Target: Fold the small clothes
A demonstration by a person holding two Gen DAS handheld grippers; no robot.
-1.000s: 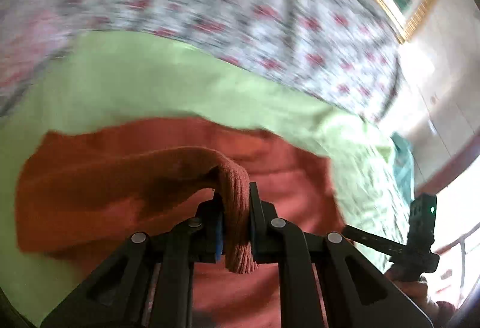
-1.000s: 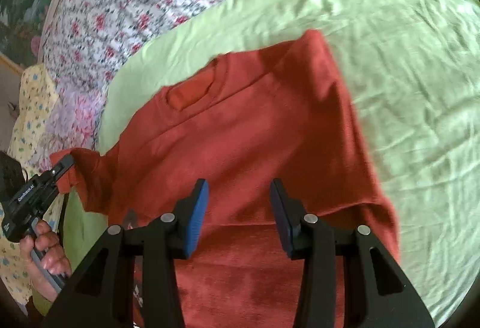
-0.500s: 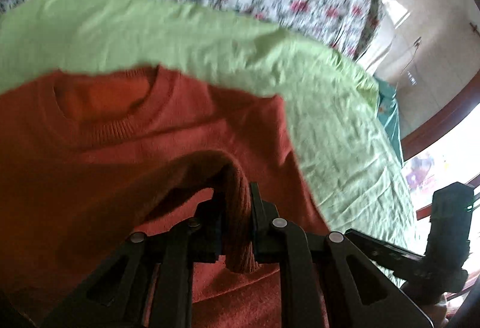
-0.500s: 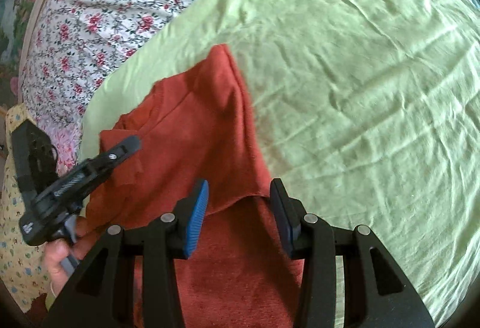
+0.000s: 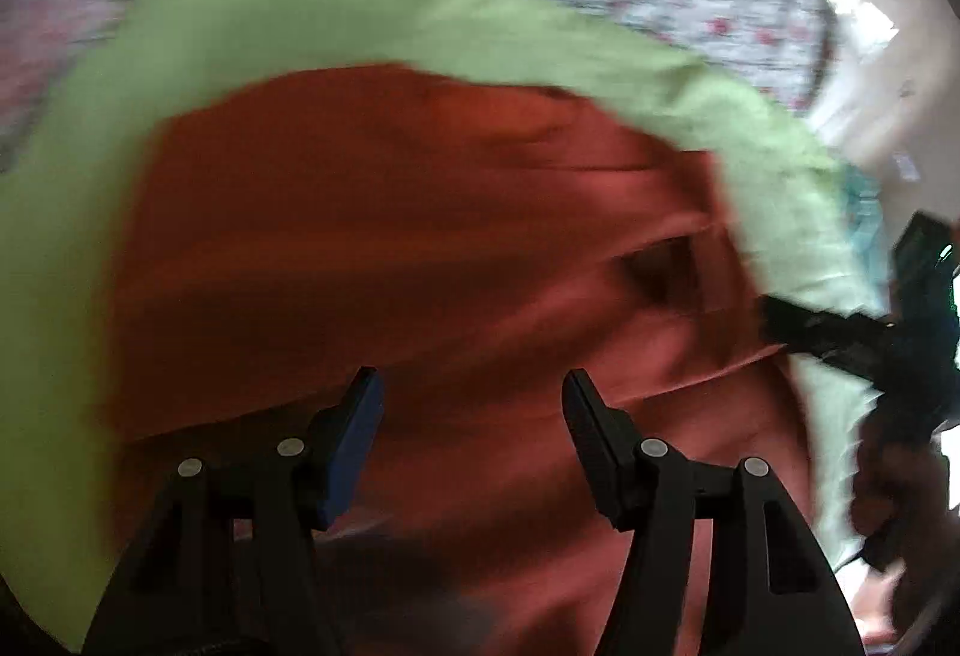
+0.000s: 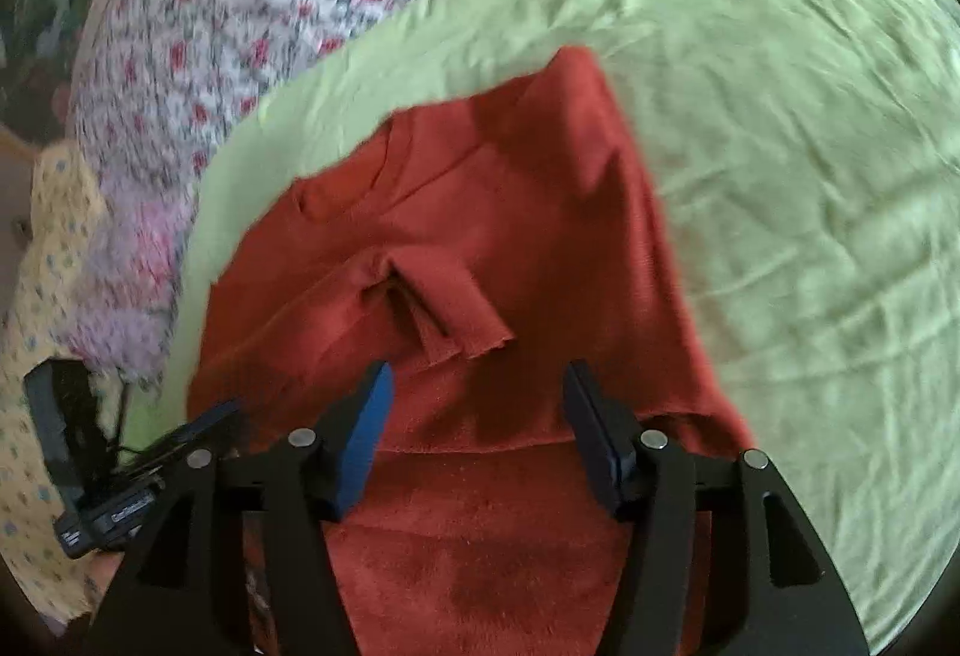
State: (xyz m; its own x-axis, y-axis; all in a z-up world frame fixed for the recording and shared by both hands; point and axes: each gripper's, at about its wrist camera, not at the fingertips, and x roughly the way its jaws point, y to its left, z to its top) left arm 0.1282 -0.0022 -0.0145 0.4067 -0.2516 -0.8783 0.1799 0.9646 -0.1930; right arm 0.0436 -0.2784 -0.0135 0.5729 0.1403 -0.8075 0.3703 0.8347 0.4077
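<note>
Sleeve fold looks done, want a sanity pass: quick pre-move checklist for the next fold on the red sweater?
1. Left gripper open, nothing between its fingers: ok.
2. Right gripper open, nothing held: ok.
3. Sleeve lies folded across the red sweater body: ok.
4. Sleeve lies flat: not ok, cuff end bunched.
5. Sweater fully on the green sheet: cannot tell, near hem hidden by the fingers.
6. Left wrist view sharp enough to aim: not ok, motion blur.

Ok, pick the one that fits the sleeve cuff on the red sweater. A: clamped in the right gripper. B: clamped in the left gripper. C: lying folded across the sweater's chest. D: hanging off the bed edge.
C: the sleeve cuff lies loose across the red sweater, and both the left gripper and the right gripper are open and hold nothing.
</note>
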